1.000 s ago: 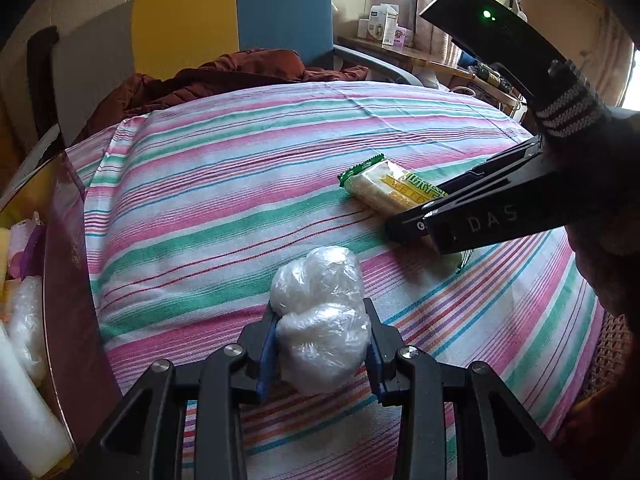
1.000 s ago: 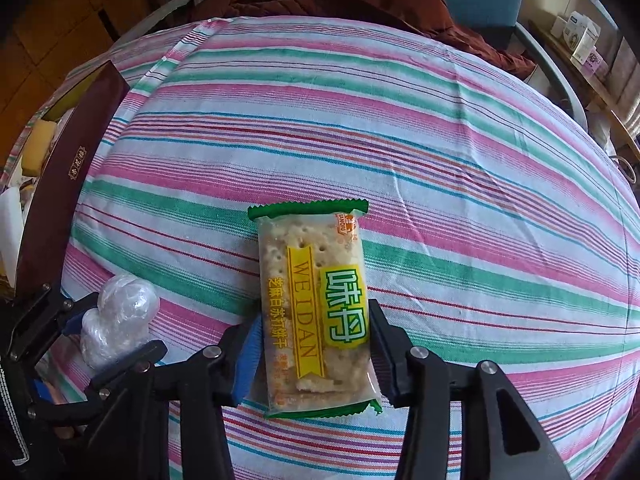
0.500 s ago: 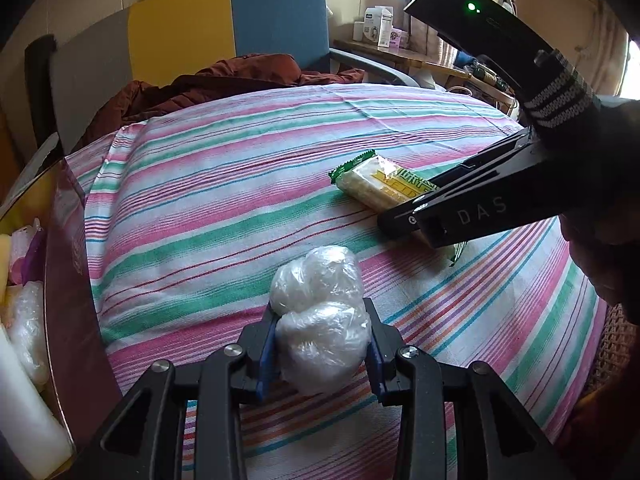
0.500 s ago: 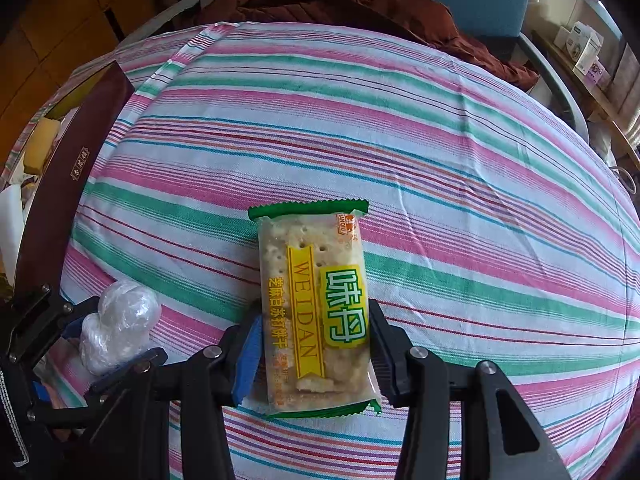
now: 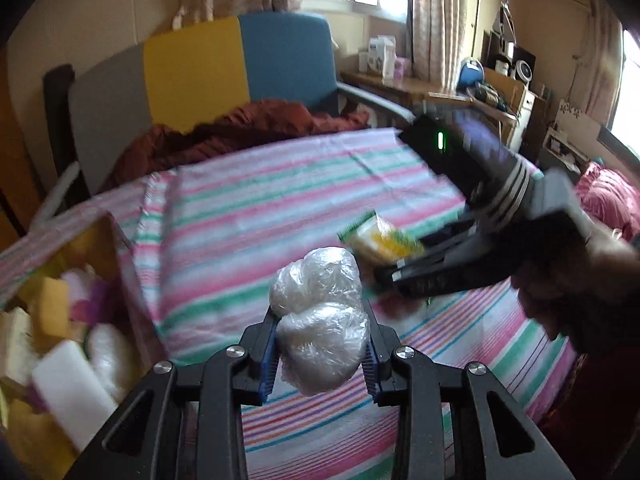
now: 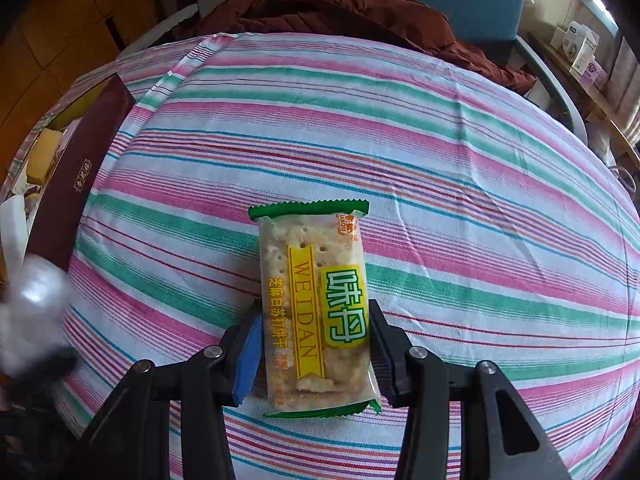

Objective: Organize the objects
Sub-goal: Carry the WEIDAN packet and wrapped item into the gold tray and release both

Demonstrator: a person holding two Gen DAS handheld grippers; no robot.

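In the left wrist view the left gripper (image 5: 320,350) sits at the bottom centre, its blue pads pinching a lumpy bundle wrapped in clear plastic (image 5: 320,320); what is inside the wrap cannot be made out. The bundle stands clear above the striped cloth (image 5: 256,216), and its lower tip hangs below the pads. At the lower left of that frame an open box (image 5: 120,264) holds yellow, white and purple pieces, smeared by motion blur and cut off by the frame edge, so few can be identified. At the right, the right gripper (image 5: 394,276) and the person's hand (image 5: 568,280) holding it are also blurred; a green light shows on its dark body. Just past its tips lies the cracker packet (image 5: 380,240), partly covered by the fingers.

In the right wrist view the right gripper (image 6: 316,356) points steeply down at the cracker packet (image 6: 316,312), which lies flat on the striped cloth (image 6: 440,160) in the lower centre. The pads stand on either side of the packet's lower half, close against its edges, but whether they press on it cannot be told. At the far left edge the wrapped bundle (image 6: 36,308) appears only as a pale blur, beside the dark red wall of the box (image 6: 80,168). A rust-coloured blanket (image 6: 340,12) lies beyond the cloth at the top.
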